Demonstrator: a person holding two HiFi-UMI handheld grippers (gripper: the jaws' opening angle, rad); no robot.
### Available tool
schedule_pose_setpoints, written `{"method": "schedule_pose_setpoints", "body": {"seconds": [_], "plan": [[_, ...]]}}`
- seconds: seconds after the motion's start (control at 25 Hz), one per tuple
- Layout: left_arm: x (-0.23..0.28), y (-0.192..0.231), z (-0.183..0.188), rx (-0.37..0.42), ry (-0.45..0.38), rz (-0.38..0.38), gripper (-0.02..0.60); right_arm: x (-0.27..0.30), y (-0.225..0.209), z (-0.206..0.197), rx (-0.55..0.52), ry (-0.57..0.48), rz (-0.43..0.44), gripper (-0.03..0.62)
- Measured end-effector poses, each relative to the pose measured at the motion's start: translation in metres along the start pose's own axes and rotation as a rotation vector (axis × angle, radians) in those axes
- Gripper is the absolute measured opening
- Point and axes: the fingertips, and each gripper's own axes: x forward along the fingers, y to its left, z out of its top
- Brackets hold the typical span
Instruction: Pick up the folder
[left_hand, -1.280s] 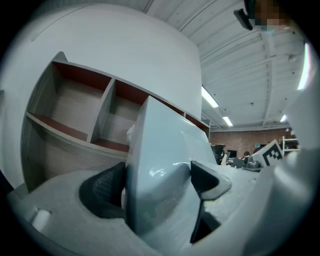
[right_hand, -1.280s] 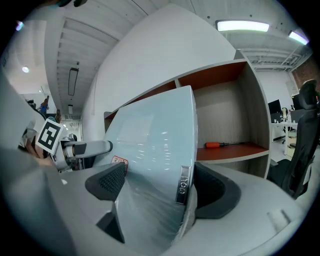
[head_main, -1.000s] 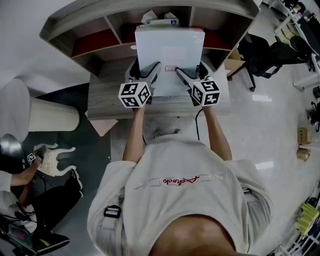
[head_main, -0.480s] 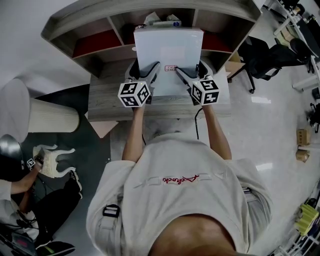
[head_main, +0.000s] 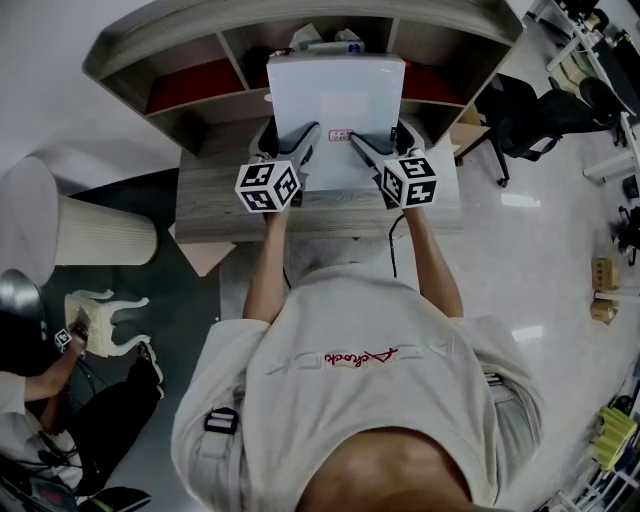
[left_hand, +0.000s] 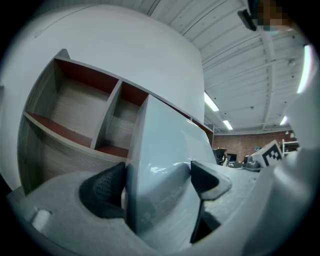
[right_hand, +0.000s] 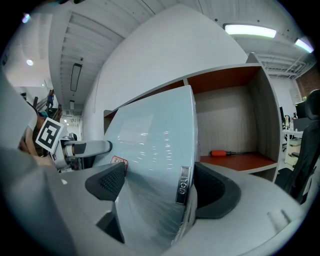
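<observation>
Grey wood counter (head_main: 215, 205) sits below me. My left claw (left_hand: 156, 181) and my right claw (right_hand: 159, 186) are both clamped on one pale blue folder (head_main: 335, 90), over the counter, in front of the shelf (head_main: 180, 55). Only my right claw's view shows one orange screwdriver (right_hand: 227, 153) lying in the shelf's right space.

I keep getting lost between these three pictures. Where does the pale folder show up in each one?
Head view: folder at top centre, in front of the shelf unit.
Left gripper view: folder in the centre, running to the bottom; shelf unit to its left.
Right gripper view: folder in the centre, running to the bottom; shelf unit to its right.
Shared landmark: the shelf unit with reddish-brown boards.
</observation>
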Motion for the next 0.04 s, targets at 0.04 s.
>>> {"method": "schedule_pose_setpoints", "body": {"seconds": [0.04], "plan": [[0.0, 0.0004, -0.0005, -0.002, 0.0, 0.0, 0.414, 0.0003, 0.0001, -0.0003, -0.001, 0.001, 0.0, 0.44]]}}
